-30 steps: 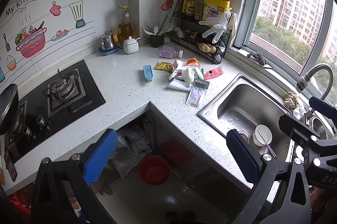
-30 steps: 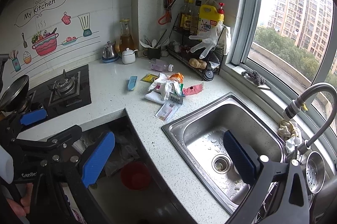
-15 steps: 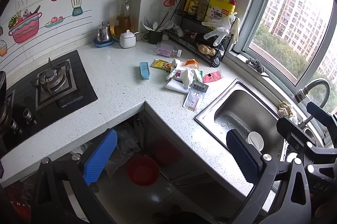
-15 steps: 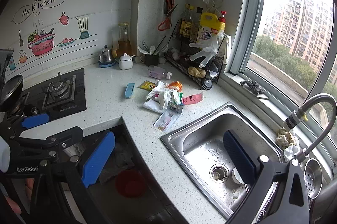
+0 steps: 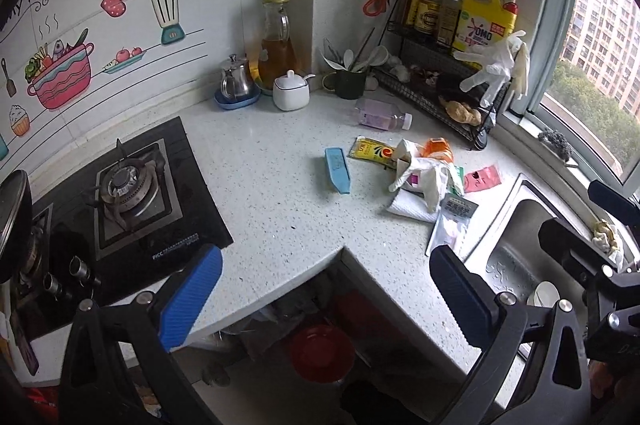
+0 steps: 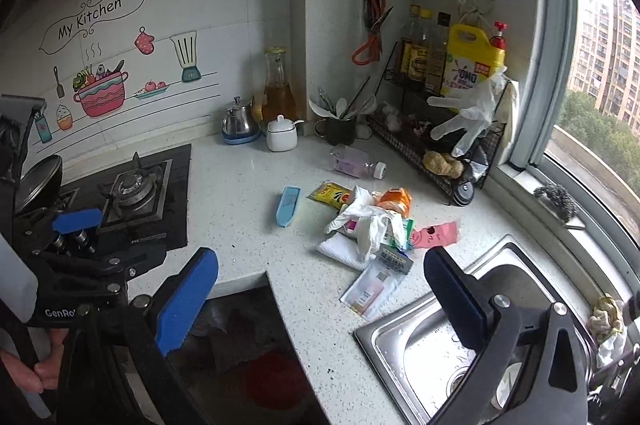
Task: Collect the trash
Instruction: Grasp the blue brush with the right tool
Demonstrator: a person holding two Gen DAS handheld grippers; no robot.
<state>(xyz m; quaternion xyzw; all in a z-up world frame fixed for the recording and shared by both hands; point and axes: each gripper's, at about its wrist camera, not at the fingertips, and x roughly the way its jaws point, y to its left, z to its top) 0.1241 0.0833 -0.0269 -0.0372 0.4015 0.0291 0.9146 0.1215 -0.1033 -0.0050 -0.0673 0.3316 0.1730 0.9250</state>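
Note:
A heap of trash lies on the white counter (image 5: 272, 193) by the sink: a white glove (image 5: 424, 173) (image 6: 370, 221), a yellow wrapper (image 5: 372, 151) (image 6: 330, 193), an orange packet (image 5: 438, 149) (image 6: 396, 200), a pink wrapper (image 5: 482, 179) (image 6: 434, 235), a white sachet (image 6: 370, 291) and a folded tissue (image 5: 408, 207). A blue wrapper (image 5: 337, 170) (image 6: 287, 205) and a purple bottle (image 5: 382, 119) (image 6: 356, 164) lie apart. My left gripper (image 5: 324, 301) and right gripper (image 6: 320, 297) are both open and empty, held well short of the trash.
A steel sink (image 6: 448, 337) is at the right, a gas hob (image 5: 132, 193) at the left. A red bin (image 5: 320, 353) stands in the open cabinet below the counter. A rack of bottles (image 5: 440, 73), a jar, a kettle and a sugar pot line the wall.
Both grippers have moved forward and up toward the counter corner, so the trash heap looks nearer. Both stay open.

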